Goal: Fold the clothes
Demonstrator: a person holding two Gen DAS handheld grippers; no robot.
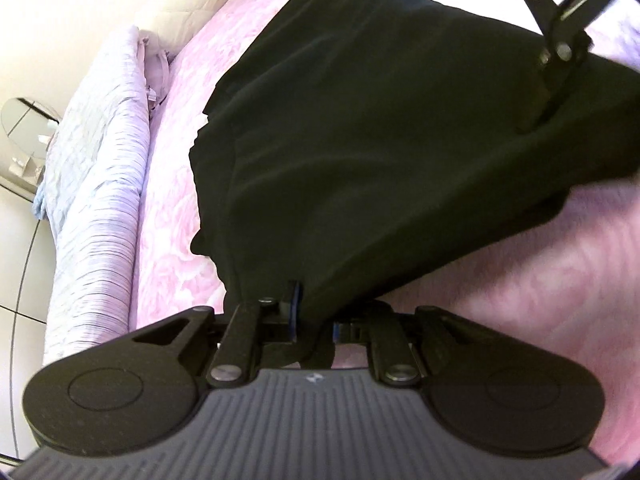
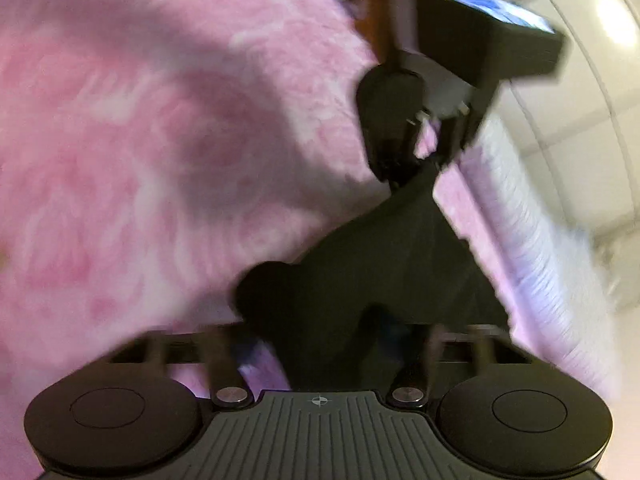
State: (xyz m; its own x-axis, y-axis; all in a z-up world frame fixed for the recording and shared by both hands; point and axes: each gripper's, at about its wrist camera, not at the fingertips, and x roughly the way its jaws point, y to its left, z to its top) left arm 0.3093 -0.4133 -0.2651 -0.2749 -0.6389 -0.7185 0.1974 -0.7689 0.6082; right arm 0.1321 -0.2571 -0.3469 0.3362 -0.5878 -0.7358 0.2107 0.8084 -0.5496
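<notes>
Pink bedspread (image 1: 168, 216) carries your black garment (image 1: 360, 128); your left gripper (image 1: 314, 312) clamps its near edge, but the right gripper (image 1: 536, 120), grip unreadable, may drop its corner.

Home bedroom. Bed with pink floral sheet (image 1: 172, 216), striped lilac quilt (image 1: 104, 208) bunched along its edge, cream padded headboard (image 1: 100, 4) behind. Pale tiled floor (image 1: 16, 272) beside the bed, small round glass side table (image 1: 28, 128) on it.
</notes>
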